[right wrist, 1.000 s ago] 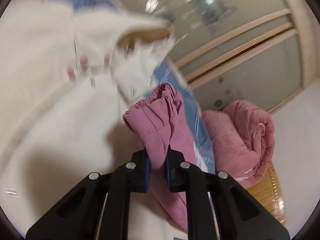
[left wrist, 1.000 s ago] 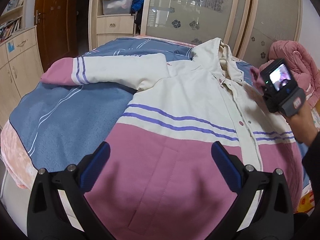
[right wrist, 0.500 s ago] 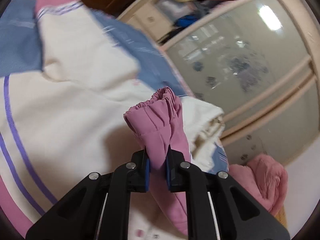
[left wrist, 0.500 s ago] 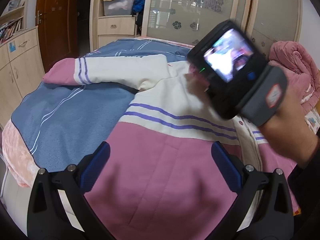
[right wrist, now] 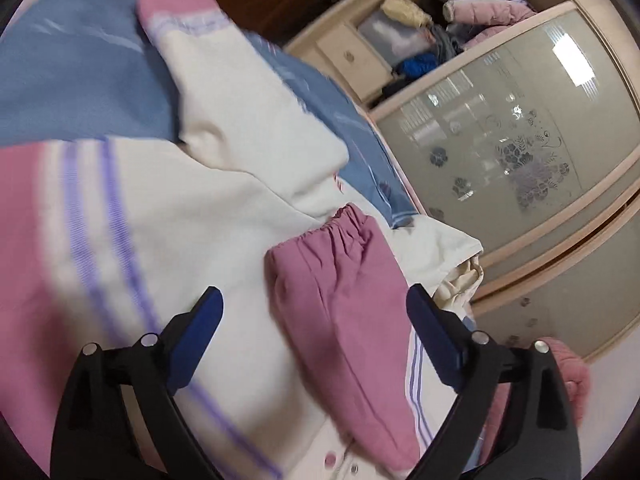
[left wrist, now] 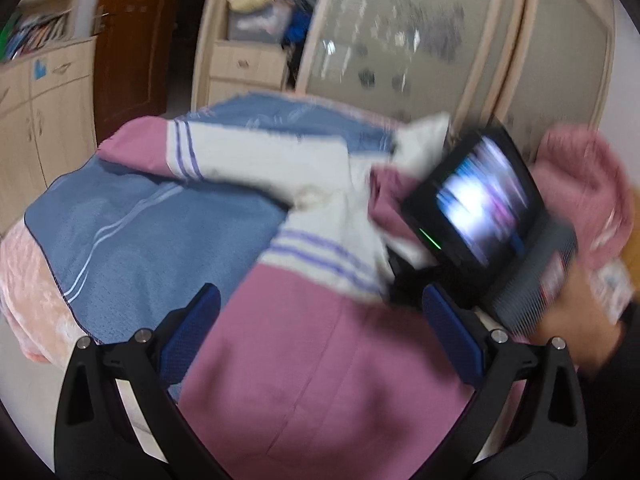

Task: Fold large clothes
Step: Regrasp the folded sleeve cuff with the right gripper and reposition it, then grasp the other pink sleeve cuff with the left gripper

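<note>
1. The bed (left wrist: 132, 236) in front of you carries a blue striped cover, with a pale pink quilt showing at its left edge.
2. The wardrobe (right wrist: 516, 148) stands behind the bed, its frosted flowered doors shut beside an open shelf stuffed with clothes.
3. The jacket (left wrist: 320, 352) lies spread on the bed: pink lower panel nearest your left claw, cream upper part with purple stripes beyond, one sleeve stretched out to the left over the blue cover.
4. The other sleeve (right wrist: 344, 304), pink with a gathered cuff, lies folded across the cream chest of the jacket.
5. A rolled pink blanket (left wrist: 584, 192) sits at the right, past the jacket.
6. Your right claw (right wrist: 316, 332) is spread wide, its blue pads on either side of that pink sleeve and gripping nothing; the left view shows it blurred, over the jacket's right side.
7. Your left claw (left wrist: 320, 332) is also released, jaws wide, hovering over the pink hem panel.
</note>
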`<state>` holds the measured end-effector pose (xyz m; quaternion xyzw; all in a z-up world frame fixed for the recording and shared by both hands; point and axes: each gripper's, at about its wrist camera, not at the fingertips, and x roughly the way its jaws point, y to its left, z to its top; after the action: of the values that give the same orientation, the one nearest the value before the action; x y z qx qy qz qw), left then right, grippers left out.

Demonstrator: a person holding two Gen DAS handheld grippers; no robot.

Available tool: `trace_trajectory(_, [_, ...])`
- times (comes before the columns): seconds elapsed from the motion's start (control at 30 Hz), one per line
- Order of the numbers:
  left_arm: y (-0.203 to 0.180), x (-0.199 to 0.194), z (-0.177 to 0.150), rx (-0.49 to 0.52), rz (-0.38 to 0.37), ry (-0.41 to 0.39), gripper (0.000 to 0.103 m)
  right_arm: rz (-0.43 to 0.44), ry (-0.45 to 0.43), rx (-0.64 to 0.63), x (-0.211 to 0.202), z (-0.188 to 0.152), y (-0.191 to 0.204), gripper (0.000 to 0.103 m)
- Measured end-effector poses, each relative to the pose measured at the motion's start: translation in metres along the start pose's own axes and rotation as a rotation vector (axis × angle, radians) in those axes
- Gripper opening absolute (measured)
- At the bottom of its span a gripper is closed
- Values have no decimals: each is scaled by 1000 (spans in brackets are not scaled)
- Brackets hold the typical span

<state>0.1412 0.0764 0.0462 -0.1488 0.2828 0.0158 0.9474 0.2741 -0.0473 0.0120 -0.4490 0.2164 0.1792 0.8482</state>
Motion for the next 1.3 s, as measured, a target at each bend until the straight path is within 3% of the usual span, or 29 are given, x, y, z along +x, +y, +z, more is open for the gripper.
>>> trace_trajectory(0.1, [12, -19, 6, -45, -15, -90, 101, 27, -47, 160, -48, -35, -24, 93])
trace_trajectory(0.3, [3, -11, -6, 10, 23, -30, 101, 40, 3, 625, -146, -137, -57, 100])
trace_trajectory(0.47, [-11, -20, -22, 92, -14, 18, 101, -50, 8, 825, -192, -212, -50, 102])
trace_trajectory(0.57, [-12, -30, -31, 107, -45, 43, 101, -104, -35, 926, -208, -246, -44, 102])
trace_trajectory(0.63, [-14, -36, -40, 141, -31, 31, 101, -90, -41, 984, -211, -259, -46, 102])
trace_trajectory(0.73, [-17, -41, -57, 199, 12, 18, 101, -46, -77, 1018, -218, -272, -46, 102])
trace_trajectory(0.93, [-32, -45, -77, 282, 77, -16, 101, -51, -87, 1033, -226, -284, -51, 102])
trace_trajectory(1.07, [-42, -34, -81, 297, 70, 9, 101, -22, -89, 1052, -230, -290, -52, 102])
trace_trajectory(1.3, [-48, -24, -84, 303, 83, 21, 101, -50, -83, 1039, -237, -297, -52, 102])
